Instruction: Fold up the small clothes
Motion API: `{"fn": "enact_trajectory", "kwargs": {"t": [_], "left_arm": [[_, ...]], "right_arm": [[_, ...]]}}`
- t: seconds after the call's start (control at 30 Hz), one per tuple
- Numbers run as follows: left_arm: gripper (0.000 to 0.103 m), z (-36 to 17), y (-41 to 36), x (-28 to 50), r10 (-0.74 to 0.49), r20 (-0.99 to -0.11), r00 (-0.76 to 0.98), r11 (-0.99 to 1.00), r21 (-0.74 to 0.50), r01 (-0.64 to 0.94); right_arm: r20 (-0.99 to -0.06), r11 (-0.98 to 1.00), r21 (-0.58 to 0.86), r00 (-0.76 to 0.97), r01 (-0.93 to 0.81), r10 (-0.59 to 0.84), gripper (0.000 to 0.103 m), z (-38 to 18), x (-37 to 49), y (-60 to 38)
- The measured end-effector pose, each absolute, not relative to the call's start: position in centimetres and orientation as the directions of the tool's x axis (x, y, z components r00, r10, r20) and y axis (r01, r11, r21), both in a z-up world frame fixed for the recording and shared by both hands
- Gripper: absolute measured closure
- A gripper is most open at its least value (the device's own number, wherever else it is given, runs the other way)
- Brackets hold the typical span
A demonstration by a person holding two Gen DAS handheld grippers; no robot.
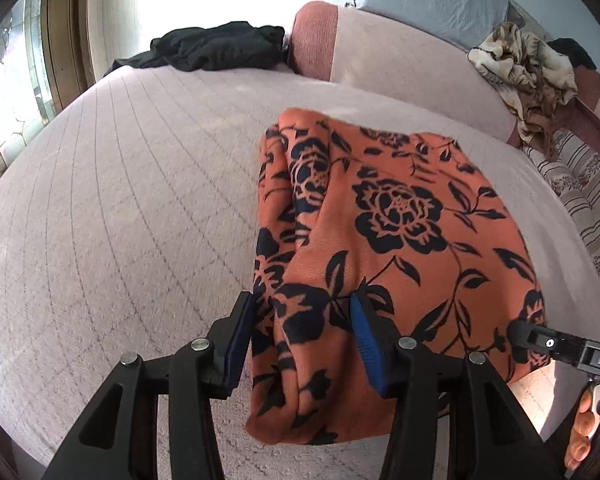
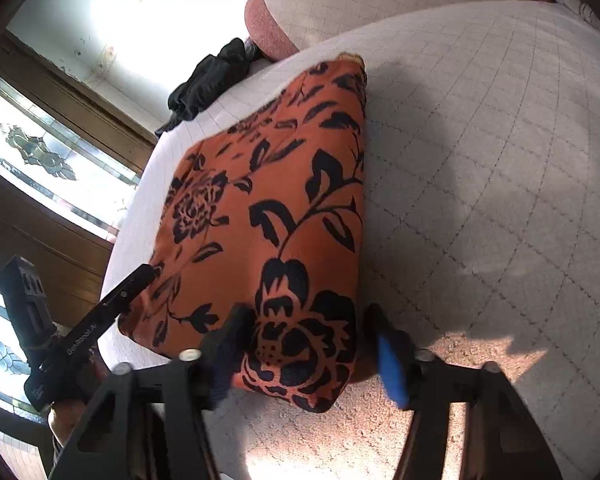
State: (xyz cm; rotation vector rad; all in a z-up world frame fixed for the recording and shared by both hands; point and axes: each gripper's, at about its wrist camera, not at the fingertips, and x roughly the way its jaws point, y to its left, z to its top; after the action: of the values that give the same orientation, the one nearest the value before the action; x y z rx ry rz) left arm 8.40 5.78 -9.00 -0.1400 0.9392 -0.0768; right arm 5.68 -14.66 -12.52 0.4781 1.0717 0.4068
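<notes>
An orange garment with a black flower print (image 1: 384,232) lies folded on the pale quilted bed (image 1: 120,208); it also shows in the right wrist view (image 2: 268,216). My left gripper (image 1: 300,320) is open, its fingers either side of the garment's near left corner. My right gripper (image 2: 308,344) is open, its fingers either side of the near right corner. The right gripper's tip (image 1: 524,332) shows at the garment's right edge in the left wrist view. The left gripper (image 2: 140,276) touches the garment's left edge in the right wrist view.
A black garment (image 1: 216,46) lies at the far edge of the bed, also seen in the right wrist view (image 2: 208,80). A pink pillow (image 1: 380,52) sits behind. A heap of beige clothes (image 1: 528,68) lies far right. A window (image 2: 40,152) is on the left.
</notes>
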Motion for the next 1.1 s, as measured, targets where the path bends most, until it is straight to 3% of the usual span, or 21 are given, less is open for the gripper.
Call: {"fn": "enact_trajectory", "kwargs": {"t": [0.07, 0.2, 0.5, 0.53, 0.6, 0.67, 0.77, 0.83, 0.93, 0.97, 1.0, 1.03, 1.07, 1.1], "left_arm": [[0.047, -8.6, 6.2, 8.4, -0.138, -0.792, 0.594, 0.983, -0.185, -0.018], [0.047, -8.7, 5.8, 8.1, -0.125, -0.779, 0.614, 0.986, -0.167, -0.011], [0.046, -8.7, 6.3, 8.1, -0.149, -0.777, 0.612, 0.980, -0.199, -0.014], [0.046, -8.7, 6.3, 8.1, -0.150, -0.777, 0.611, 0.980, -0.201, -0.014], [0.047, -8.2, 6.6, 8.0, -0.163, -0.776, 0.609, 0.976, -0.216, -0.015], [0.047, -6.8, 7.0, 7.8, -0.196, -0.754, 0.627, 0.968, -0.251, 0.002], [0.037, -4.9, 8.3, 8.4, -0.263, -0.717, 0.646, 0.946, -0.325, 0.025], [0.035, -4.6, 9.3, 10.0, -0.287, -0.713, 0.639, 0.941, -0.334, 0.050], [0.035, -6.9, 10.0, 13.5, -0.272, -0.781, 0.562, 0.950, -0.312, 0.026], [0.038, -8.3, 10.1, 14.6, -0.292, -0.811, 0.507, 0.944, -0.329, 0.018], [0.056, -9.5, 10.0, 15.2, -0.340, -0.818, 0.465, 0.928, -0.372, 0.024], [0.059, -10.0, 10.1, 15.3, -0.382, -0.807, 0.451, 0.908, -0.418, 0.023], [0.063, -9.8, 10.1, 15.2, -0.385, -0.800, 0.460, 0.906, -0.423, 0.022], [0.068, -9.5, 9.9, 15.1, -0.380, -0.801, 0.462, 0.910, -0.412, 0.034]], "right_arm": [[-0.731, 0.836, 0.542, 0.441, -0.090, 0.521, 0.057, -12.1, 5.5, -14.4], [-0.698, 0.812, 0.582, 0.478, -0.057, 0.533, 0.037, -11.3, 4.7, -15.5], [-0.662, 0.772, 0.635, 0.508, -0.010, 0.551, 0.035, -11.0, 5.8, -17.3], [-0.660, 0.766, 0.642, 0.492, -0.022, 0.567, 0.038, -11.4, 6.1, -17.1], [-0.709, 0.801, 0.596, 0.432, -0.056, 0.558, 0.061, -12.1, 6.7, -15.7], [-0.721, 0.827, 0.556, 0.448, -0.081, 0.528, 0.061, -11.6, 6.4, -15.2], [-0.689, 0.806, 0.586, 0.477, -0.077, 0.546, 0.050, -10.6, 6.7, -16.3], [-0.646, 0.790, 0.609, 0.534, -0.071, 0.546, 0.036, -9.5, 7.5, -17.6], [-0.632, 0.778, 0.626, 0.556, -0.046, 0.541, 0.030, -9.1, 10.4, -18.3], [-0.641, 0.770, 0.636, 0.526, -0.045, 0.560, 0.030, -9.6, 11.8, -18.0], [-0.653, 0.765, 0.644, 0.495, -0.037, 0.573, 0.030, -10.4, 13.0, -17.5], [-0.664, 0.763, 0.645, 0.465, -0.041, 0.585, 0.031, -11.3, 14.0, -16.8], [-0.673, 0.758, 0.649, 0.413, -0.067, 0.613, 0.037, -12.2, 14.9, -15.9], [-0.691, 0.766, 0.636, 0.373, -0.091, 0.619, 0.055, -12.8, 15.3, -14.9]]}}
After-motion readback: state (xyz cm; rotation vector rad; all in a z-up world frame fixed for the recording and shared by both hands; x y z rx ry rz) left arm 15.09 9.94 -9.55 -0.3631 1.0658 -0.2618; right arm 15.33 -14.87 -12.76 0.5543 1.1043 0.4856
